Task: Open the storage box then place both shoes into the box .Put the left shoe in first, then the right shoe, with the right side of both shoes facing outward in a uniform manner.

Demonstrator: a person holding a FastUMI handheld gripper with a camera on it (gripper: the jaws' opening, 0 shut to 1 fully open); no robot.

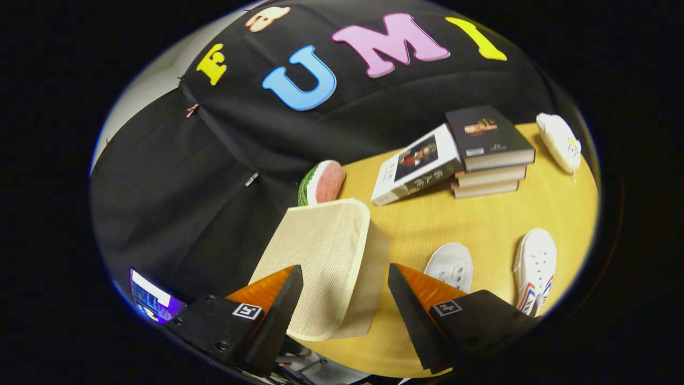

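Hand-held gripper [344, 299] released, fingers spread either side of beige storage box [326, 262] lid; two white shoes [451, 266] on bench [481, 224] beyond.

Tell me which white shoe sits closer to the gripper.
The plain white canvas shoe just beyond the gripper's open fingers. The other white shoe, with red and blue stripes on its side, lies farther out, past that finger, on the yellow wooden table.

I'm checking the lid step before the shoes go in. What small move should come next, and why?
Probably close the jaws on the beige box lid: the gripper is open, the lid sits between its jaws untouched, and both white shoes wait on the table.
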